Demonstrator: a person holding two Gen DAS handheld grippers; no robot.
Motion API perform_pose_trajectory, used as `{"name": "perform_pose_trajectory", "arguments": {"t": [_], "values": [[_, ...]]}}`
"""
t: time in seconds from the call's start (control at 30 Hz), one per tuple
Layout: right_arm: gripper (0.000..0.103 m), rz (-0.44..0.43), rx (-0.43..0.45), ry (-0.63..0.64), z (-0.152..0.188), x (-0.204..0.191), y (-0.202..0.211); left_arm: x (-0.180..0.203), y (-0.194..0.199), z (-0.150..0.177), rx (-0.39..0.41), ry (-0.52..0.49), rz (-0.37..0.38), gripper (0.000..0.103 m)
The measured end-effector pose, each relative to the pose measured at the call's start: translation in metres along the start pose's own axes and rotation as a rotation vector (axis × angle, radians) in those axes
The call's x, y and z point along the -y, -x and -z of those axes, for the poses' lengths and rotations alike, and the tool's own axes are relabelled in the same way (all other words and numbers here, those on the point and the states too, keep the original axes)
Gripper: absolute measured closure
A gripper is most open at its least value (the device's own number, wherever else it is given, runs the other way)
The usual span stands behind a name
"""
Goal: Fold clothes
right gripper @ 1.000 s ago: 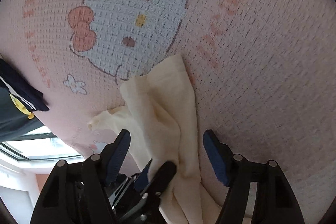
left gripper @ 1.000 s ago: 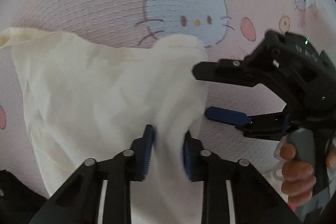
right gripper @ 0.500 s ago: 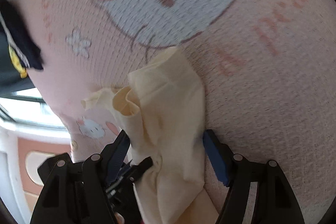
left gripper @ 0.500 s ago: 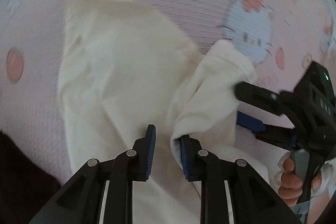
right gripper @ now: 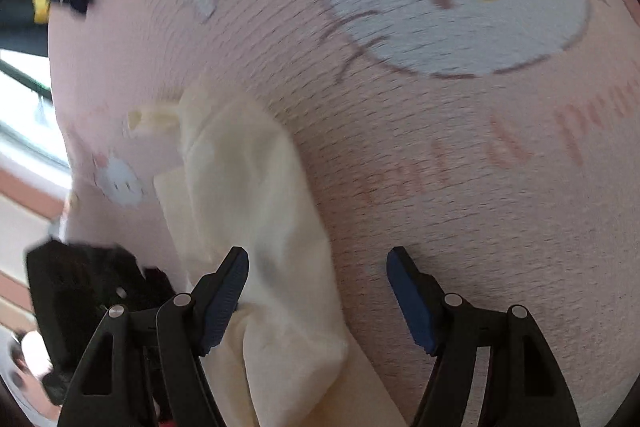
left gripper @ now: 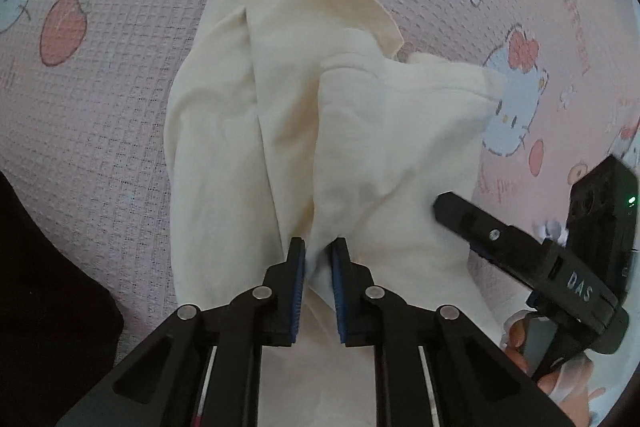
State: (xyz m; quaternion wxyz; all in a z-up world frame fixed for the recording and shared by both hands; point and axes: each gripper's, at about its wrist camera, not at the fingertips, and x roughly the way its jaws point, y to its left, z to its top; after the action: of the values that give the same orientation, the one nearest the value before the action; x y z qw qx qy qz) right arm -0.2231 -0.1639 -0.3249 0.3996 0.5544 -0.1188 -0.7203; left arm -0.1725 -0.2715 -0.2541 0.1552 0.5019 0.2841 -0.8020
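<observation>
Bare pink blanket [right gripper: 460, 187] lies right of the cream garment [right gripper: 256, 211]; dark clothing [left gripper: 44, 291] crowds its left.

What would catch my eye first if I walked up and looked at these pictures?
Probably the cream garment, bunched in the middle of a pink cartoon-cat blanket. The left tool pinches a fold of it near the bottom of its view, while the right tool hangs open, the cloth's edge lying between its blue pads.

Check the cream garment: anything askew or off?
Yes. The cream garment is bunched and twisted on the pink bedsheet, layers skewed. Left gripper pinches a fold; right gripper is open.
</observation>
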Motion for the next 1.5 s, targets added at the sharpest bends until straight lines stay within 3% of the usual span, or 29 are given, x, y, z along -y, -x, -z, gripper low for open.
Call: {"name": "perform_pose_trajectory", "arguments": {"t": [0.13,0.2,0.3,0.43,0.53,0.6,0.63,0.7,0.73,0.77,0.83,1.0,1.17,1.27,1.37,1.5], "values": [[0.082,0.021,-0.066,0.061,0.006,-0.013,-0.010,0.008,0.000,0.002,0.000,-0.032,-0.020,0.091],[0.092,0.011,-0.053,0.059,0.007,-0.014,-0.007,0.009,0.002,0.002,0.000,-0.017,-0.004,0.091],[0.095,-0.037,-0.041,0.031,0.003,-0.013,0.005,-0.003,0.013,0.002,-0.009,0.049,0.048,0.091],[0.095,-0.163,-0.031,0.020,-0.007,-0.025,0.022,-0.015,0.031,0.002,-0.038,0.179,0.149,0.090],[0.095,-0.228,-0.017,0.035,-0.008,-0.036,0.035,-0.010,0.051,0.005,-0.023,0.172,0.173,0.089],[0.095,-0.256,-0.035,0.027,-0.006,-0.039,0.041,-0.008,0.056,-0.014,-0.024,0.143,0.177,0.088],[0.095,-0.268,-0.045,0.027,-0.005,-0.038,0.042,-0.008,0.058,-0.022,-0.026,0.135,0.183,0.083],[0.095,-0.254,-0.067,0.062,0.003,-0.046,0.036,-0.008,0.066,-0.021,-0.026,0.138,0.197,0.062],[0.095,-0.244,-0.078,0.077,0.006,-0.049,0.035,-0.010,0.070,-0.021,-0.022,0.149,0.193,0.039],[0.095,-0.234,-0.092,0.086,0.008,-0.052,0.032,-0.016,0.074,-0.020,-0.013,0.160,0.198,0.029],[0.095,-0.235,-0.117,0.094,0.015,-0.063,0.024,-0.036,0.079,-0.017,0.014,0.180,0.224,0.029],[0.095,-0.208,-0.177,0.137,0.031,-0.082,-0.006,-0.047,0.073,-0.028,0.010,0.208,0.203,0.029],[0.092,-0.152,-0.223,0.188,0.042,-0.084,-0.015,-0.007,0.053,-0.026,-0.014,0.192,0.183,0.029],[0.092,-0.108,-0.237,0.239,0.044,-0.086,-0.013,-0.023,0.069,-0.007,0.013,0.200,0.155,0.029],[0.080,-0.007,-0.235,0.321,0.044,-0.084,0.005,-0.033,0.071,0.001,0.005,0.151,0.059,0.030],[0.055,0.089,-0.179,0.336,0.042,-0.080,0.031,-0.036,0.062,0.008,-0.010,0.115,0.067,0.040]]}}
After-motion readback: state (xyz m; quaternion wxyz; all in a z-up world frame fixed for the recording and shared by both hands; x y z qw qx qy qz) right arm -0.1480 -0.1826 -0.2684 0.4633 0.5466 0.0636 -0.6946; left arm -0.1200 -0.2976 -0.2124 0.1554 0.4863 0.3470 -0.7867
